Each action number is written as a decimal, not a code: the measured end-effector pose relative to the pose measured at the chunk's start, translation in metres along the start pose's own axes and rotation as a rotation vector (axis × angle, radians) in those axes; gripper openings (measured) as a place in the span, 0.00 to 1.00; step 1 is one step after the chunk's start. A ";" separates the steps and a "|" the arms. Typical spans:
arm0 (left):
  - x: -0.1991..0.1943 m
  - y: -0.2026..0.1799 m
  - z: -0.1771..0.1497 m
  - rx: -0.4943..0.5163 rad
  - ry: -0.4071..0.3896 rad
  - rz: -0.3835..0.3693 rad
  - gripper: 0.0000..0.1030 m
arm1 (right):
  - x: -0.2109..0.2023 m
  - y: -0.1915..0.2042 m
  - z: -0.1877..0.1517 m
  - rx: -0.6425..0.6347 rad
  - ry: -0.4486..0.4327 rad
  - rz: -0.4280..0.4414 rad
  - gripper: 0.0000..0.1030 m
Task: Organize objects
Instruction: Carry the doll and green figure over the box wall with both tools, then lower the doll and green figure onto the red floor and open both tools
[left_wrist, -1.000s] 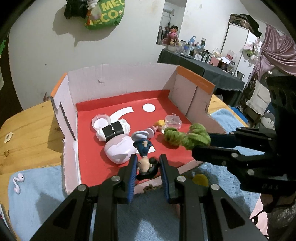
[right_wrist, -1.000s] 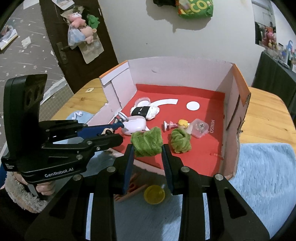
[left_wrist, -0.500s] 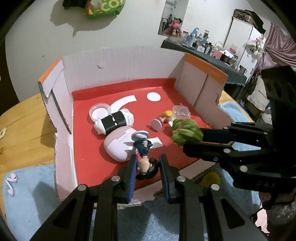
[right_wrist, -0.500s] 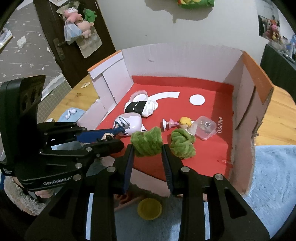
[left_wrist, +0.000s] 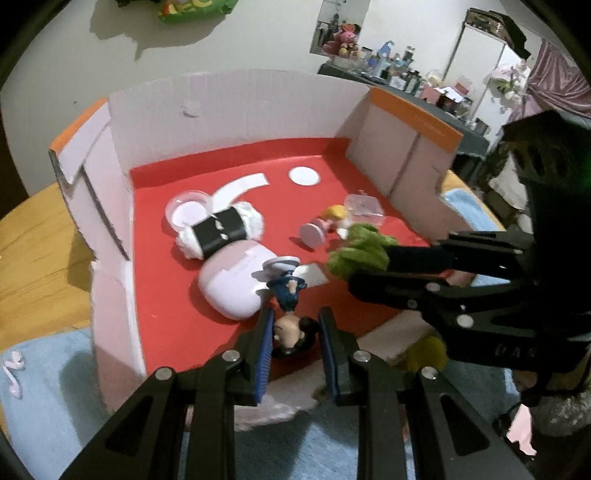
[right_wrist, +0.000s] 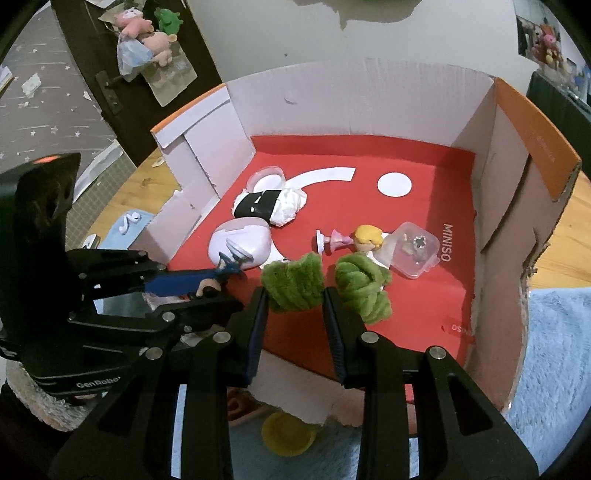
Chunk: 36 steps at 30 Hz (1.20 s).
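tilting down over the box, left gripper clamps figurine; right gripper clamps green plush.

"MINISO" on box floor, "GenRobo" on left gripper

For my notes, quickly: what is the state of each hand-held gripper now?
Left hand-held gripper: closed on the dark-haired figurine.
Right hand-held gripper: closed on the green fuzzy piece.
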<state>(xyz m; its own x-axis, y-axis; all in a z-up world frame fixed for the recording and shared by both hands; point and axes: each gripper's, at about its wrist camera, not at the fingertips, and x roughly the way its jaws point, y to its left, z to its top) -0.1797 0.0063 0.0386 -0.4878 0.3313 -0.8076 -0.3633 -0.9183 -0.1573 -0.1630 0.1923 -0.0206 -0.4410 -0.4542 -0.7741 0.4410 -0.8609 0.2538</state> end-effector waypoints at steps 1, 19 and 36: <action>0.001 0.001 0.001 0.000 0.003 0.018 0.24 | 0.001 0.000 0.000 0.000 0.002 -0.003 0.28; 0.014 0.029 0.014 -0.109 -0.007 0.051 0.24 | 0.006 -0.017 0.002 0.012 0.009 -0.105 0.28; 0.016 0.028 0.015 -0.109 -0.015 0.061 0.24 | 0.007 -0.019 0.001 0.004 0.005 -0.131 0.28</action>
<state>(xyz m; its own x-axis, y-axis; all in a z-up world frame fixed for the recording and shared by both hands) -0.2094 -0.0105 0.0295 -0.5182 0.2767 -0.8093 -0.2443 -0.9547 -0.1700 -0.1755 0.2055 -0.0300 -0.4904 -0.3364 -0.8039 0.3764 -0.9138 0.1528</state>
